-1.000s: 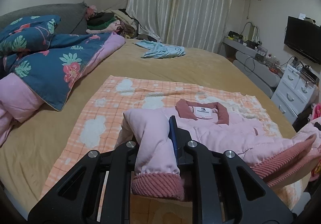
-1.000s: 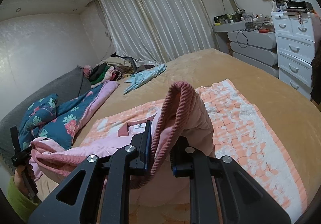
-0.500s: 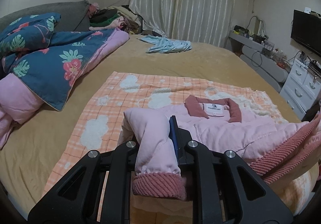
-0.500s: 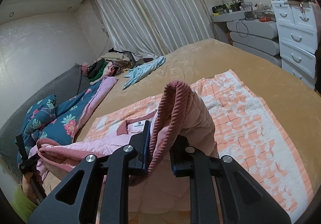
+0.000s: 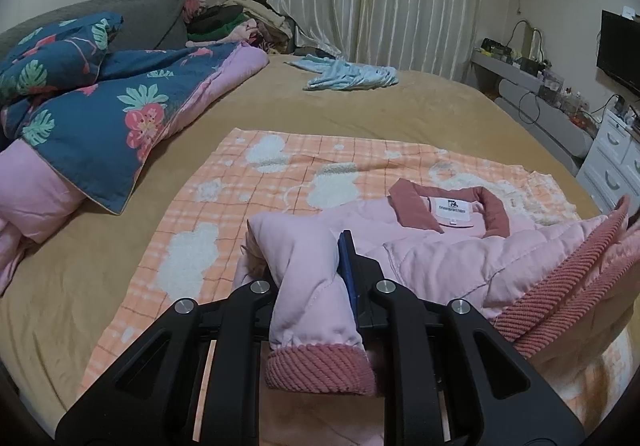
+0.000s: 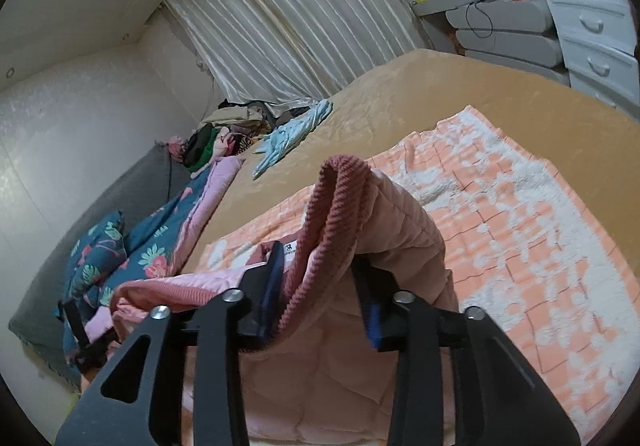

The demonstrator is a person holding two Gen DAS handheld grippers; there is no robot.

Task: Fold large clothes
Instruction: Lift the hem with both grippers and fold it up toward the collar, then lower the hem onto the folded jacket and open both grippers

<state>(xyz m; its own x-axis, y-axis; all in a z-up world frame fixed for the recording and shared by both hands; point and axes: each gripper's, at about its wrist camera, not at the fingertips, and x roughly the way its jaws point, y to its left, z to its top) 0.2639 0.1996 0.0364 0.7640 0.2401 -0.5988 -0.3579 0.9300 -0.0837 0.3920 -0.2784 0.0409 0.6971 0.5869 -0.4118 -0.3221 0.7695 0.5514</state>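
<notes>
A pink quilted jacket (image 5: 440, 266) with a dark-pink ribbed collar and hem lies partly lifted on an orange checked blanket (image 5: 260, 174). My left gripper (image 5: 306, 262) is shut on a sleeve just above its ribbed cuff (image 5: 320, 366). In the right wrist view the jacket's ribbed hem (image 6: 340, 198) arches up between the jaws of my right gripper (image 6: 320, 282). Those jaws are opening, with a gap between the right pad and the cloth. The jacket (image 6: 340, 374) sags below them. The collar label shows behind the hem.
The blanket (image 6: 520, 230) lies on a tan bedspread (image 5: 400, 106). A floral blue duvet (image 5: 100, 106) is heaped at the left, a light-blue garment (image 5: 348, 74) lies farther back, and a clothes pile (image 5: 240, 18) sits by the curtain. White drawers (image 5: 612, 166) stand at the right.
Both grippers have moved forward and down with the jacket. The right gripper's jaws, clamped on the ribbed hem before, have spread apart, and its view has rolled.
</notes>
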